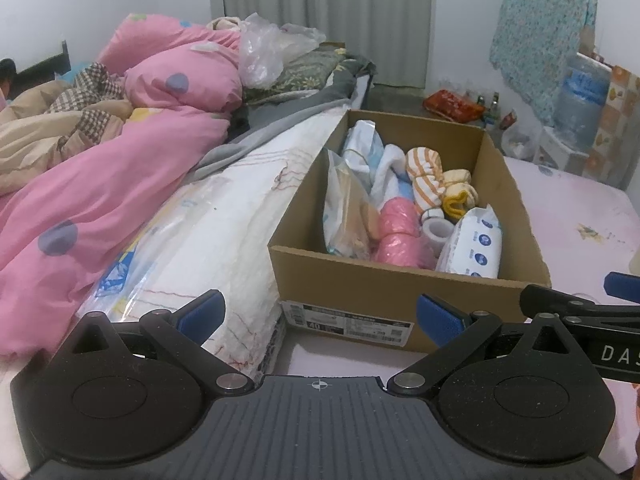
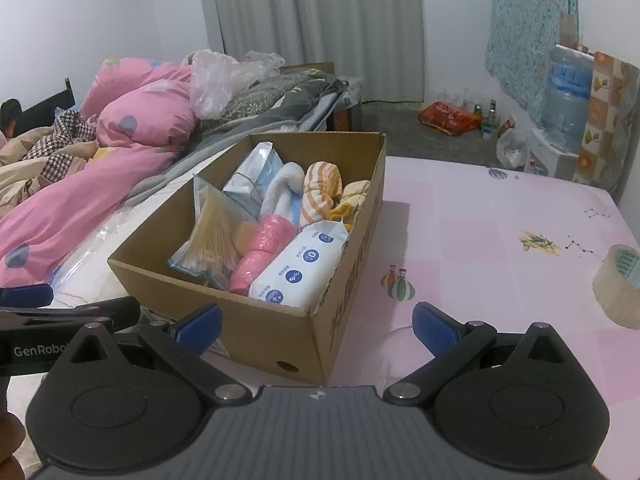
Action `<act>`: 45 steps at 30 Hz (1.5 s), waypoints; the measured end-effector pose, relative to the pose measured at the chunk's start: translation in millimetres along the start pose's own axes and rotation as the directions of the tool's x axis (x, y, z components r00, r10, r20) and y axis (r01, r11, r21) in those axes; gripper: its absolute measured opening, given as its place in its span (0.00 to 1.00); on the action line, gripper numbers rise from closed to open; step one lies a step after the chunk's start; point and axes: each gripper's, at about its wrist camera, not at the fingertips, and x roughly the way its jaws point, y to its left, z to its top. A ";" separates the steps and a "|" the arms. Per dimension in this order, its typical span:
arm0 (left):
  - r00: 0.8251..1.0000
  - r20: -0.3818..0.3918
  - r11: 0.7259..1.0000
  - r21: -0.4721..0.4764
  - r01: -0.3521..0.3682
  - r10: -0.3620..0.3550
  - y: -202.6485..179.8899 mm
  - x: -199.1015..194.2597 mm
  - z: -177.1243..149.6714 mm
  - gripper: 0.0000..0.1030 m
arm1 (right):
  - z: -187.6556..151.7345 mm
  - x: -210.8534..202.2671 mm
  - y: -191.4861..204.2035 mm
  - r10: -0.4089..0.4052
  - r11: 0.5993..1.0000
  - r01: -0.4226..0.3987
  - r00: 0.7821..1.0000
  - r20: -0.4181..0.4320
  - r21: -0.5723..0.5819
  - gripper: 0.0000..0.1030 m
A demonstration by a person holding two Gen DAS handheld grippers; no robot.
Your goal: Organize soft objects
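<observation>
Cardboard box [image 2: 256, 320] beyond open right claw [image 2: 318, 322]

So we've got two wrist cams, both tilted down, sitting close to the cardboard box [image 1: 400, 280]. Left one looks from its near end, right one from off its right corner [image 2: 320, 344]. Both share the box, pink duvet [image 1: 80, 200] and curtain [image 2: 320, 20].

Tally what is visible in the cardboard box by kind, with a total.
Pink rolls: 2
Wet-wipe pack: 1
Bag of cotton swabs: 1
Orange-striped cloth bundle: 1
Yellow cloth bundle: 1
White-and-blue fluffy cloth: 1
Pale blue plastic packet: 1
White tape roll: 1
Total: 9, counting only what shows.
</observation>
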 end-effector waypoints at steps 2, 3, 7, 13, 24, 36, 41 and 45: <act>1.000 0.003 1.000 0.000 -0.002 0.002 0.2 -0.9 -0.1 0.99 | 0.1 0.0 0.1 0.002 1.000 -0.002 1.000 0.000 0.001 0.68; 1.000 0.004 1.000 0.000 -0.002 0.002 0.3 -1.3 0.0 0.99 | 0.2 -0.2 0.4 0.002 1.000 -0.002 1.000 0.000 0.000 0.68; 1.000 0.003 1.000 -0.003 0.000 0.000 -0.1 -3.1 0.2 0.99 | 0.3 -1.0 0.2 0.000 1.000 0.000 1.000 0.000 -0.002 0.68; 1.000 -0.005 1.000 -0.002 -0.002 0.002 -0.6 -2.8 -0.8 0.99 | -0.7 -2.1 -0.2 0.003 1.000 -0.003 1.000 -0.007 0.002 0.68; 1.000 -0.008 1.000 -0.009 0.000 0.000 -1.6 -2.3 -1.5 0.99 | -1.2 -1.5 -1.3 -0.006 1.000 0.006 1.000 -0.012 -0.003 0.68; 1.000 -0.011 1.000 -0.024 0.003 -0.003 0.8 -0.9 0.9 0.98 | 3.8 -1.9 1.5 -0.014 1.000 0.014 1.000 -0.007 -0.023 0.68; 1.000 -0.009 1.000 -0.026 0.004 -0.004 1.7 -1.7 1.0 0.98 | 4.6 -1.9 2.0 -0.014 1.000 0.014 1.000 -0.005 -0.025 0.68; 1.000 -0.009 1.000 -0.029 0.003 -0.003 2.8 -1.8 1.3 0.98 | 4.4 -1.9 3.0 -0.014 1.000 0.014 1.000 -0.004 -0.026 0.68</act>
